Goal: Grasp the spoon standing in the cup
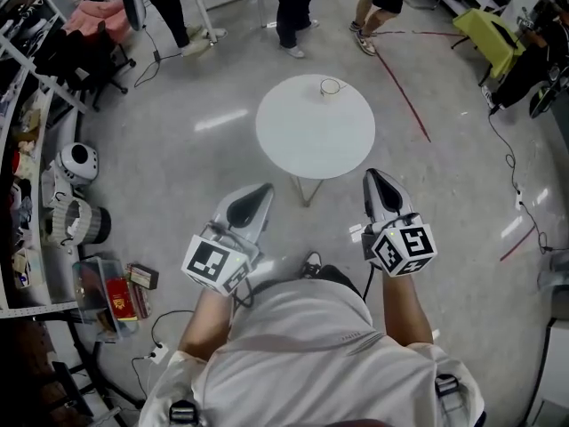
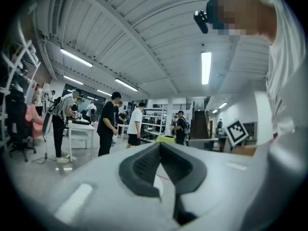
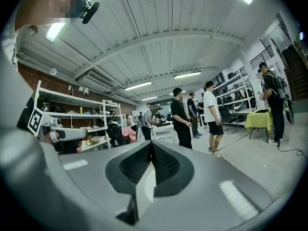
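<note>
A small pale cup (image 1: 331, 87) stands near the far edge of a round white table (image 1: 302, 140) in the head view. The spoon in it is too small to make out. My left gripper (image 1: 264, 189) and right gripper (image 1: 373, 175) are held side by side in front of my chest. They stay short of the table's near edge and point toward it. Both are shut, with nothing between their tips. In the left gripper view the left gripper (image 2: 160, 144) points at the room with its jaws meeting. The right gripper (image 3: 151, 143) looks the same in its own view. Neither gripper view shows the cup.
Several people (image 1: 293, 12) stand beyond the table. Shelving with clutter (image 1: 36, 87) lines the left side, and boxes (image 1: 111, 292) sit on the floor by my left. A red tape line (image 1: 404, 96) crosses the floor to the right. A yellow-green table (image 1: 484, 34) stands far right.
</note>
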Demonstrator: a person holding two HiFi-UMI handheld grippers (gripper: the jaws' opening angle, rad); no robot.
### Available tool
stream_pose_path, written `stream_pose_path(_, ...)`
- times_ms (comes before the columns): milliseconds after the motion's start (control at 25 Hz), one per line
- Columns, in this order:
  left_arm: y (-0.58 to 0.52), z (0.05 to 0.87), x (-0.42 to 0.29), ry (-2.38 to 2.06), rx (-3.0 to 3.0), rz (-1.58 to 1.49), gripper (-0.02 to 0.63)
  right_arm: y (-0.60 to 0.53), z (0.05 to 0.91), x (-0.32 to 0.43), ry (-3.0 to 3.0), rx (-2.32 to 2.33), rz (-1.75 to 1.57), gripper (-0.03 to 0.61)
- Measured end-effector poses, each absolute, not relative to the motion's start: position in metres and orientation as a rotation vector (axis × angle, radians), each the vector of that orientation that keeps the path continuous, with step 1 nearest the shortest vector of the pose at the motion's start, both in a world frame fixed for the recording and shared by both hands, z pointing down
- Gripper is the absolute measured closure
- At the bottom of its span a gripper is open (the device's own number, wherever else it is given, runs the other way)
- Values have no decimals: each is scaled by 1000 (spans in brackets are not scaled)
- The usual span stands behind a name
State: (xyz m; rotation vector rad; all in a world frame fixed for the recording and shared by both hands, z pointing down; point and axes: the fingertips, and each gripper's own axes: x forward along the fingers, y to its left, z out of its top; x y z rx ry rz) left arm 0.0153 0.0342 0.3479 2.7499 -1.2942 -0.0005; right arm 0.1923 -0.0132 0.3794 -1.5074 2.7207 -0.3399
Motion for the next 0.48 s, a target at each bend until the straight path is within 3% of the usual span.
stream_pose_path(480,-95,368,63,-1281,2727,11,612,-132,409,241,2720,-1531,-420,574)
